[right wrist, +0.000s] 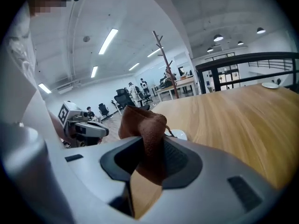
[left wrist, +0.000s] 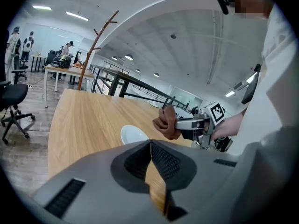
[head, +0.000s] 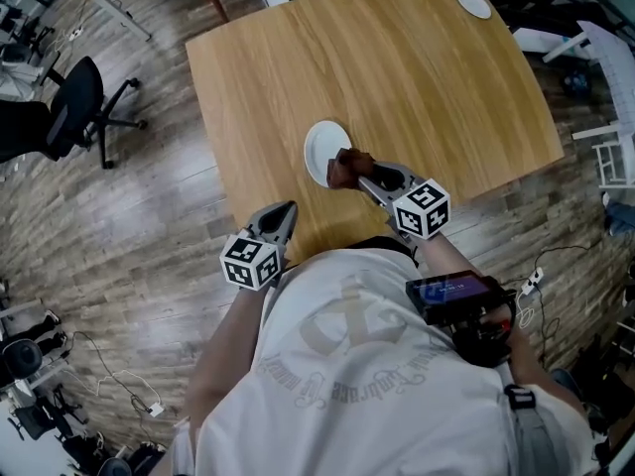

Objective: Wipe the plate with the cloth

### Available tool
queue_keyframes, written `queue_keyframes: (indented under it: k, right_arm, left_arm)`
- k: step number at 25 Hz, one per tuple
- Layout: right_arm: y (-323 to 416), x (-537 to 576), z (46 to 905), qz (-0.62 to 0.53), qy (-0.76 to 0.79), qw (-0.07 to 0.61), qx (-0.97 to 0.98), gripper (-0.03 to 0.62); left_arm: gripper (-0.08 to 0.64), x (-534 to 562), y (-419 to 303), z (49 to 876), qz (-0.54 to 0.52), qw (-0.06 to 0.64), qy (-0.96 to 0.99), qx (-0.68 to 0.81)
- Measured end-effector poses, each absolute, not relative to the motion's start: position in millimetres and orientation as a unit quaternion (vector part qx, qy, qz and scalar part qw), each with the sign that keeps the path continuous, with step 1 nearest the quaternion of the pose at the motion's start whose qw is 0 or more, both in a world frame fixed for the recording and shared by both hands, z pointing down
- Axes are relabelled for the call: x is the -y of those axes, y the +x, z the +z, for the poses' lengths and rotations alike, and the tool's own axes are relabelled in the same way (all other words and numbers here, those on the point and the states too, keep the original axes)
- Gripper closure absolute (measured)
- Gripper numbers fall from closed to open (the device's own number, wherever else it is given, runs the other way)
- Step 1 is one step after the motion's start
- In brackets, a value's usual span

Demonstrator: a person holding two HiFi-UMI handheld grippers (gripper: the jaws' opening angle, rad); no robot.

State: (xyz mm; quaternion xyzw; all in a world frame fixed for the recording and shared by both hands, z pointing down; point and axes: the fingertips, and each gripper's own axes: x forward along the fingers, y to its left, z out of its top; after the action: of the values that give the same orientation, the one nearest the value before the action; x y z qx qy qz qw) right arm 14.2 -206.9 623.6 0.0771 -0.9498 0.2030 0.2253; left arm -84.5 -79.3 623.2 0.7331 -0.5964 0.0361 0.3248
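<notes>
Clenched on the bunched brown cloth (head: 344,170), the right gripper (head: 363,175) holds it over the white plate's (head: 319,145) 4 o'clock rim, so the plate's centre lies toward 10 o'clock; the left gripper (head: 281,218), jaws together and empty, hangs farther off at 7 o'clock.

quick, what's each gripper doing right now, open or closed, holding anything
left gripper: closed, nothing between the jaws.
right gripper: closed on the brown cloth, next to the white plate.

left gripper (head: 287,209) jaws together, right gripper (head: 355,175) clamping cloth (right wrist: 143,125)
</notes>
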Motion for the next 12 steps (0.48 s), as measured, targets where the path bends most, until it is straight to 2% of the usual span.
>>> queue_keyframes:
  k: [12]
  right_arm:
    - [11,181,628,0.203,0.069,0.22,0.951,0.466]
  left_arm:
    - [0.547,75,-86,619,0.045,0.32,0.742,0.587]
